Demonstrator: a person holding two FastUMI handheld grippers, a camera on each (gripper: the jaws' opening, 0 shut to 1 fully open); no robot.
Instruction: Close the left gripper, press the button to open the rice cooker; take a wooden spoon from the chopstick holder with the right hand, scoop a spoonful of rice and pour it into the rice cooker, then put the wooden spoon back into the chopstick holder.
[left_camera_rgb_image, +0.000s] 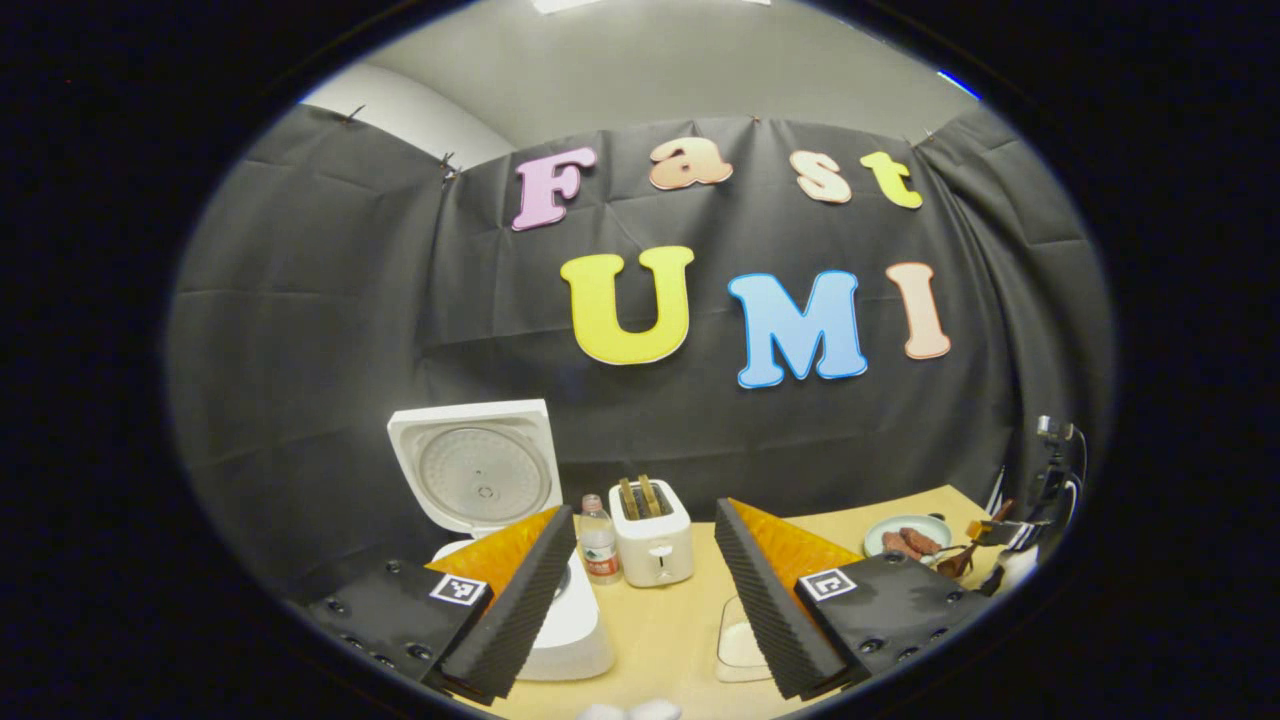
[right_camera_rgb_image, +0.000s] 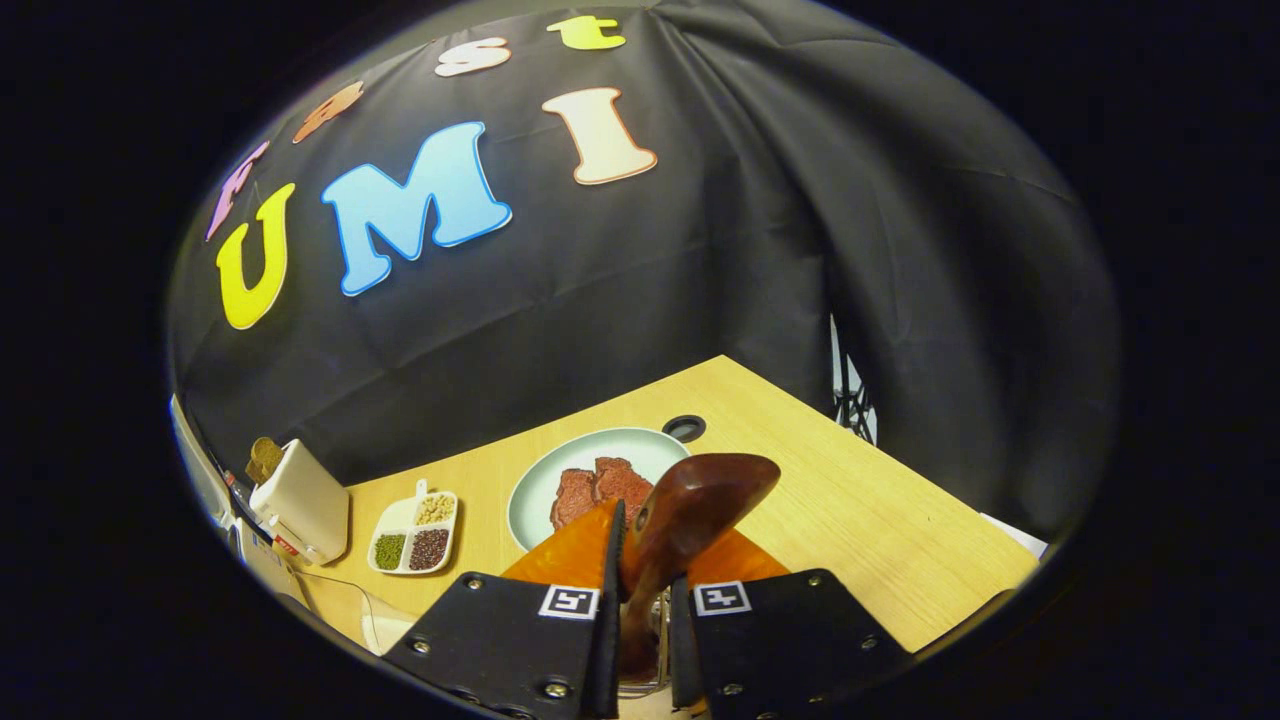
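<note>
Right gripper view, bottom centre: right tongs (right_camera_rgb_image: 640, 600) clamped on spoon (right_camera_rgb_image: 690, 505), bowl jutting up over plate (right_camera_rgb_image: 545, 480). Looks light, stiff, smooth wood; probably best gripped mid-handle, firmly against twisting. Left gripper view: left tongs (left_camera_rgb_image: 645, 590) apart low in frame; cooker (left_camera_rgb_image: 480, 475) lid up, left of centre.

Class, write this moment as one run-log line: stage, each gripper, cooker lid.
stage: spoon pickup | right gripper: shut on wooden spoon | left gripper: open | rice cooker: lid up
</note>
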